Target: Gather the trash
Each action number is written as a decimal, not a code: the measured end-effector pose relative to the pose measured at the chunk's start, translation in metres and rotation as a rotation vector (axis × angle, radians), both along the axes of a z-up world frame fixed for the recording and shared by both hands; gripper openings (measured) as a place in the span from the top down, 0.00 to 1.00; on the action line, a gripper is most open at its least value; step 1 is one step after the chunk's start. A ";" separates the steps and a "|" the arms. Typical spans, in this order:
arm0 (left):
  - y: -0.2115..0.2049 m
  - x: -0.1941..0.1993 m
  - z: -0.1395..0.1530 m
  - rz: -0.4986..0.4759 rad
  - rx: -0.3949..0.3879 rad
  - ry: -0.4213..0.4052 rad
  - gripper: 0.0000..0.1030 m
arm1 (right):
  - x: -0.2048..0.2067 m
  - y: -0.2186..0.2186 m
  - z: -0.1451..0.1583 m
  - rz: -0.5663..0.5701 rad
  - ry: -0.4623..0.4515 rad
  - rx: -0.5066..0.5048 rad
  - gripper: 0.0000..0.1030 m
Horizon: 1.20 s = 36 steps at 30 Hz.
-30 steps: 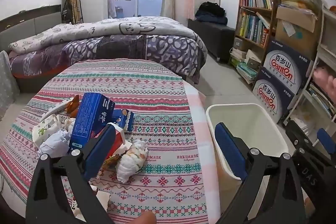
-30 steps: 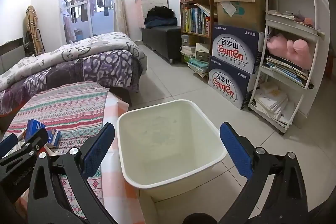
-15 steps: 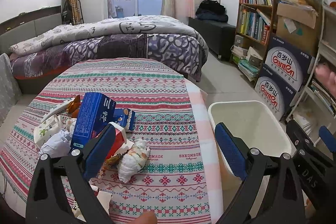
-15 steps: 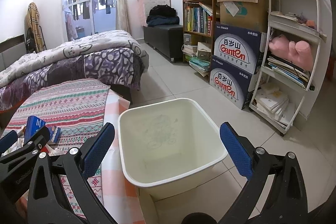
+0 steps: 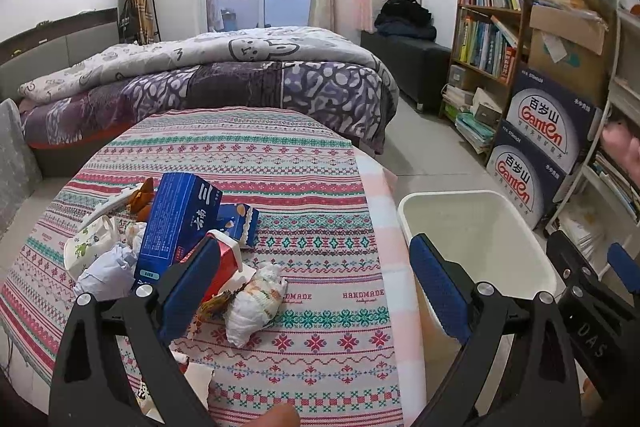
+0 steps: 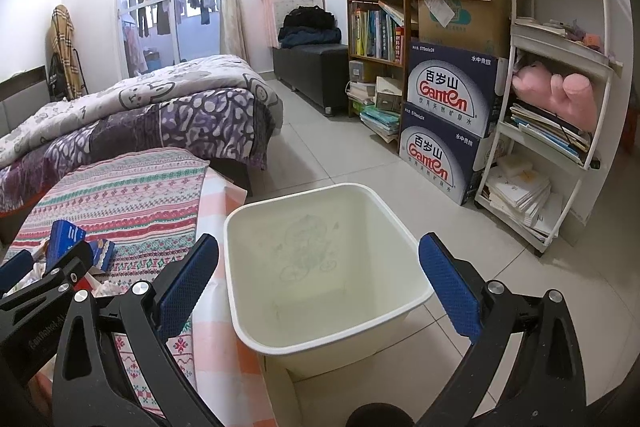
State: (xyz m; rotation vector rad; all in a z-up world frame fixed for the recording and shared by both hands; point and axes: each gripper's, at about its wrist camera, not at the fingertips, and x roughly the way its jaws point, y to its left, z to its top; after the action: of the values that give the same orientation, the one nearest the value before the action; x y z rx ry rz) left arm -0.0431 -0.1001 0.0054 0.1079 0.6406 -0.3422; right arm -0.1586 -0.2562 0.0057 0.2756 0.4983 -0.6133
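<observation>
Beside the white bin (image 6: 328, 267), two "Ganten" boxes (image 6: 444, 115) were stacked; "HANDMADE" was read on the tabletop (image 5: 312, 163) cloth. Left gripper (image 5: 312, 283) and right gripper (image 6: 318, 283) were held released, empty.

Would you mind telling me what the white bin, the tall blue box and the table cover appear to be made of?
White bin: probably moulded plastic, with smooth, slightly glossy walls and a rolled rim.
Tall blue box: looks like printed cardboard, with crisp folded edges and a faint sheen.
Table cover: seemingly woven or printed fabric, matte, draping over the table edge; it could also be coated cloth.
</observation>
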 end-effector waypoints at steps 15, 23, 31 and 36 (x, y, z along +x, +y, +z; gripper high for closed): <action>0.001 0.000 0.000 -0.001 0.001 0.000 0.10 | 0.002 0.004 -0.003 0.008 0.044 -0.036 0.07; 0.001 0.000 -0.001 -0.001 0.002 0.000 0.10 | 0.002 0.003 -0.001 0.005 0.041 -0.050 0.07; 0.001 0.000 -0.001 0.001 0.002 0.000 0.10 | 0.002 0.002 0.000 0.005 0.037 -0.056 0.07; 0.007 0.004 0.002 0.017 -0.005 0.010 0.10 | 0.006 0.007 0.002 0.011 0.016 -0.039 0.07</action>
State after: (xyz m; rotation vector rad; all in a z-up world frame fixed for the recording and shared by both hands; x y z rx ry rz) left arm -0.0388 -0.0926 0.0076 0.0963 0.6499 -0.3279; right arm -0.1529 -0.2494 0.0078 0.2306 0.5020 -0.6143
